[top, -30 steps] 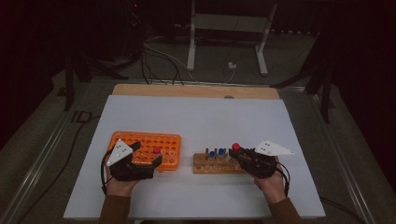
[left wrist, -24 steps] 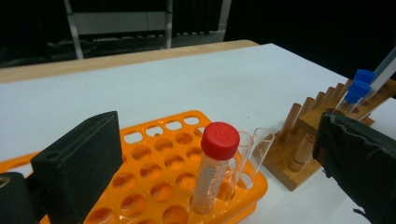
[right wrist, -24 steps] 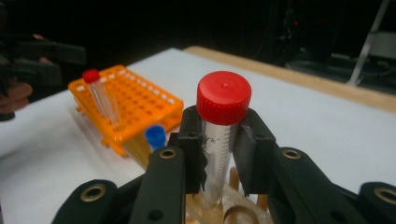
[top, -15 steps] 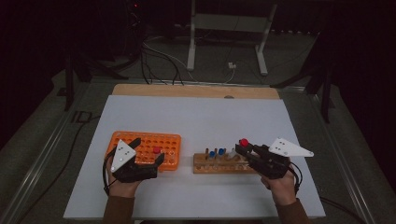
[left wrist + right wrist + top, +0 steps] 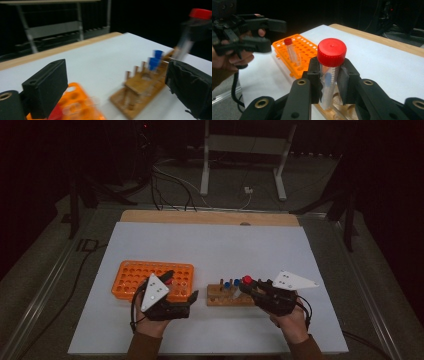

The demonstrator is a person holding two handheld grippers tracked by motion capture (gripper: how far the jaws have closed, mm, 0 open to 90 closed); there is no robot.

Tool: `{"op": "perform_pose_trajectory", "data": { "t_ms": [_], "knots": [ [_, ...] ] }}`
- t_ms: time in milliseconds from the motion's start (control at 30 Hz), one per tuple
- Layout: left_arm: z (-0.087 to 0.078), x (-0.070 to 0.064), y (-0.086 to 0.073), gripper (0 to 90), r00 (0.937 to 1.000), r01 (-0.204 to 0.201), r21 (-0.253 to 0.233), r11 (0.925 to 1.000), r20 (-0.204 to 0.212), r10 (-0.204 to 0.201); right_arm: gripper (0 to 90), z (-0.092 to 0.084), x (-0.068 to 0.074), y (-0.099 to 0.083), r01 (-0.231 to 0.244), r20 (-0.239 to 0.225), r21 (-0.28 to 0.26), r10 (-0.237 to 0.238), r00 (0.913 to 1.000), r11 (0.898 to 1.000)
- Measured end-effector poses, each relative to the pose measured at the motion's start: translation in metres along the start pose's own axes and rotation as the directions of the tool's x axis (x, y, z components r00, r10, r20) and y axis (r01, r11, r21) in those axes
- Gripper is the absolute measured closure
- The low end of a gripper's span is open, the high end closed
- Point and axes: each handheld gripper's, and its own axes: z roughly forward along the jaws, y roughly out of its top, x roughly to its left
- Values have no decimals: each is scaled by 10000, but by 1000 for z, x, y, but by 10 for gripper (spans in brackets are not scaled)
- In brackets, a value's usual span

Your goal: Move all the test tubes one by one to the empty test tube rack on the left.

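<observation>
Dark room surrounded the white desk [image 5: 220, 250]. My right hand-held gripper [image 5: 329, 75] was clamped on the red-capped tube [image 5: 330, 70], upright, cap up, long axis vertical, just above the wooden rack [image 5: 225, 296]. I judged it best to lift straight before crossing to the orange rack [image 5: 145, 276]. My left hand-held gripper [image 5: 115, 82] stood open, empty.

High view overhead looking forward, both gripper views close and low, all sharing the orange rack [image 5: 155, 279].
</observation>
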Motion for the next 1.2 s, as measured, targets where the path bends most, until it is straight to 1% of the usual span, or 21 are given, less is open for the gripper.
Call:
{"op": "perform_pose_trajectory", "data": {
  "t_ms": [100,233,433,567,633,700,733,800,900,933,967,1033,1100,1167,1200],
  "knots": [
    [9,-12,0,70,9985,-91,184,9998,534,81,739,5,5,-1,87,-142,94,-85,9999,9999],
    [19,-25,-1,77,9929,-111,438,9990,1186,59,738,10,11,-2,172,-311,218,-165,9994,9996],
    [32,-41,-4,108,9838,-377,809,9960,1776,228,738,18,19,-4,241,-533,385,-221,9983,9990],
    [36,-48,-5,168,9799,-559,962,9938,1961,361,738,21,23,-6,302,-674,509,-268,9974,9982],
    [37,-50,-6,252,9786,-668,888,9938,2000,479,738,23,24,-6,328,-739,563,-286,9969,9979],
    [37,-51,-6,380,9741,-710,786,9944,2198,522,738,24,25,-7,355,-802,574,-308,9963,9977],
    [37,-51,-6,433,9737,-779,826,9935,2202,581,738,24,26,-7,354,-825,590,-305,9961,9976],
    [38,-52,-7,522,9685,-843,838,9929,2411,619,738,25,27,-7,384,-885,595,-330,9955,9975],
    [39,-54,-7,631,9653,-1000,954,9904,2506,733,738,25,29,-7,405,-954,607,-346,9948,9973],
    [39,-55,-7,664,9655,-1068,987,9894,2481,795,738,26,29,-7,408,-967,606,-348,9947,9973],
    [39,-55,-7,689,9656,-1161,1059,9876,2449,872,738,26,29,-7,398,-987,630,-335,9946,9972],
    [39,-55,-8,736,9648,-1198,1049,9872,2468,909,738,26,30,-7,426,-1026,671,-356,9941,9968],
    [38,-53,-7,747,9636,-1143,1039,9880,2536,848,731,26,30,-7,436,-1073,641,-365,9936,9970],
    [38,-52,-7,749,9645,-1126,1039,9882,2504,836,665,25,29,-7,402,-1236,518,-335,9918,9978],
    [37,-51,-7,749,9652,-1085,1044,9886,2490,796,616,25,29,-6,382,-1280,469,-319,9913,9982]
  ]
}}
